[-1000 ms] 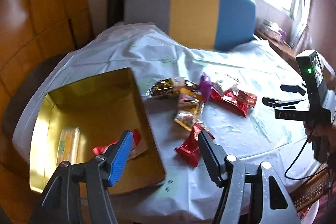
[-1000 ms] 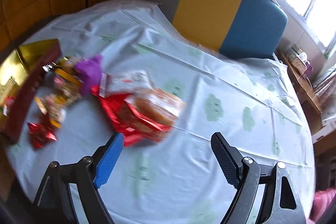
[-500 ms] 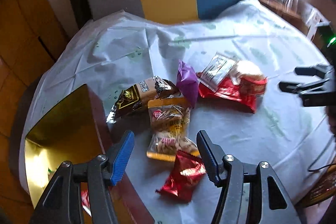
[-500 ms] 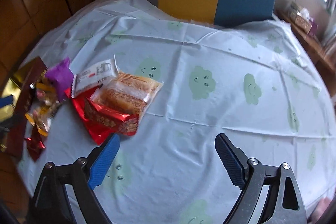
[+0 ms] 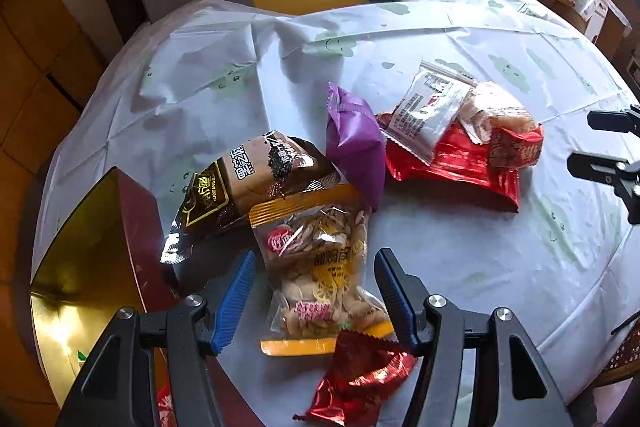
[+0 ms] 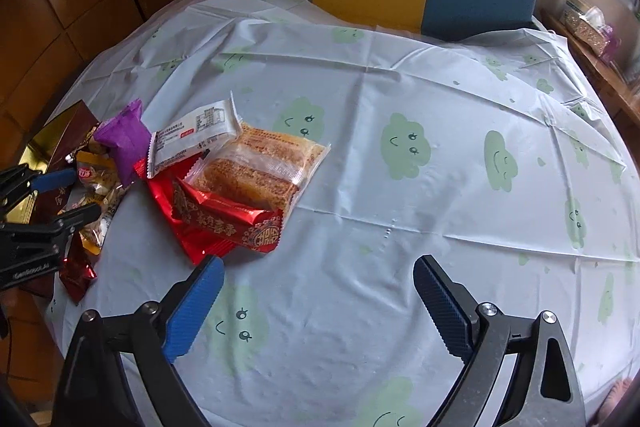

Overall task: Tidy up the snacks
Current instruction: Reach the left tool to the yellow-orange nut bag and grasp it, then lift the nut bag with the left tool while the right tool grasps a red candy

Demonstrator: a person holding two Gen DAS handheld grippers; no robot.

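Orange-edged peanut bag point(image 5: 320, 275) lengthwise, seemingly ungripped | left gripper point(image 5: 314, 301) half-open | right gripper point(image 6: 316, 311) opening, empty

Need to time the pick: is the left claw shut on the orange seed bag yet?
Not yet. The left claw stands open around the orange seed bag, with gaps beside both pads.

Black tool point(image 5: 314, 291) frames, blue ribbed pads point(image 5: 234, 301), silver screws.
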